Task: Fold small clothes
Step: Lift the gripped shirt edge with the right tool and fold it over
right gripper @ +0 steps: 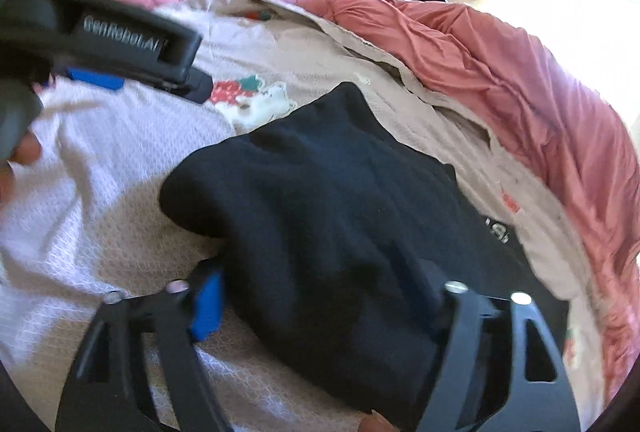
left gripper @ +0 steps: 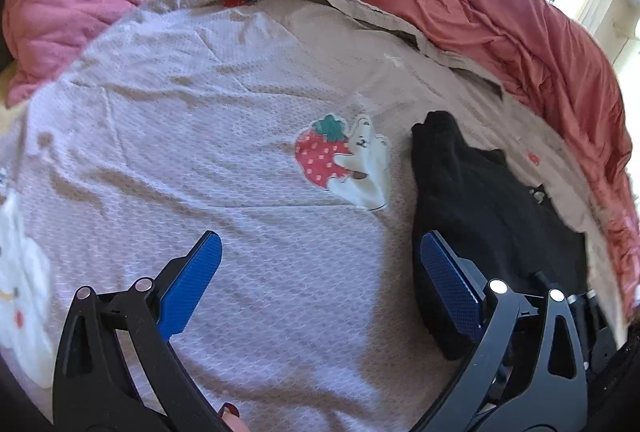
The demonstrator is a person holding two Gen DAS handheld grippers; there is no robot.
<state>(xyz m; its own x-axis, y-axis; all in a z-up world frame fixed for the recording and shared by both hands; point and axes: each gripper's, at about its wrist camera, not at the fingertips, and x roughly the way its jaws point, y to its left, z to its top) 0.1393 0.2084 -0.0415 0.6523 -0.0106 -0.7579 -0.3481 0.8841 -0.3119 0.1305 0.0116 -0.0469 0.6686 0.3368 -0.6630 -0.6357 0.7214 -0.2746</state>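
Black garment (right gripper: pixel 328 199) sits between right gripper's (right gripper: pixel 320 292) jaws, grip unclear — left gripper (left gripper: pixel 320 252) spread.

Left gripper (left gripper: pixel 318 274): black skeletal finger arms with triangular cut-outs, silver round pivot pins, and blue textured pads (left gripper: pixel 192 282). Right gripper (right gripper: pixel 320 308): same build — black arms, silver pins, blue pad. From the right wrist view, the left gripper's black housing bears white lettering — partly blurred.
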